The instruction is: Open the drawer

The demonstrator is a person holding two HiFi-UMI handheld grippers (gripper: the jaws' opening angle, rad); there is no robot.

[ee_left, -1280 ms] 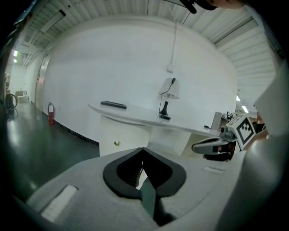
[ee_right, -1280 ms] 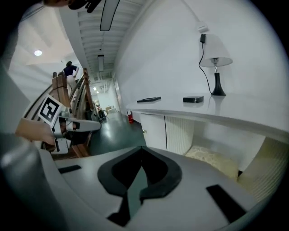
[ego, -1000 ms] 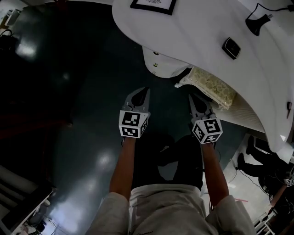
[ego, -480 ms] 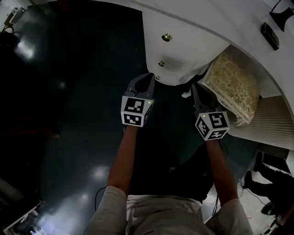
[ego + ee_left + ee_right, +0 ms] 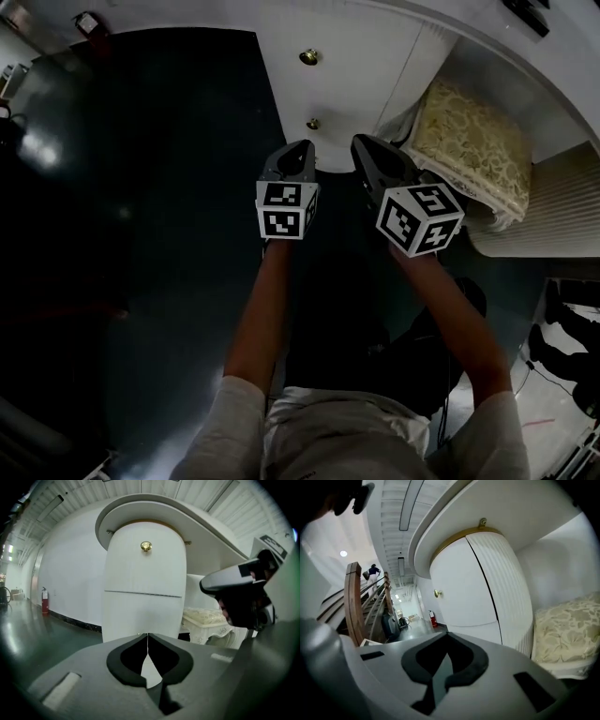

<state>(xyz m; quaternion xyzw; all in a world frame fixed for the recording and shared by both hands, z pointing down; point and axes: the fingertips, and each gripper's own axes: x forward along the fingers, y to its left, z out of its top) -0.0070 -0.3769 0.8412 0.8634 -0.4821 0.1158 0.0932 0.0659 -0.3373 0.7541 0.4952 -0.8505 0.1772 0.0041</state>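
The person wears a pale grey shirt [image 5: 342, 436] with short sleeves [image 5: 220, 422] that end above the elbows. The left hand-held gripper [image 5: 304, 146] and the right hand-held gripper [image 5: 362, 142] have smooth grey moulded shells that taper towards the tips. Each carries a white cube printed with black square markers: the left cube [image 5: 286, 210] and the right cube [image 5: 419, 218]. In the gripper views a black lining [image 5: 123, 670] rims the rounded opening behind the jaws, and shallow rectangular slots [image 5: 532, 692] mark the grey shell.
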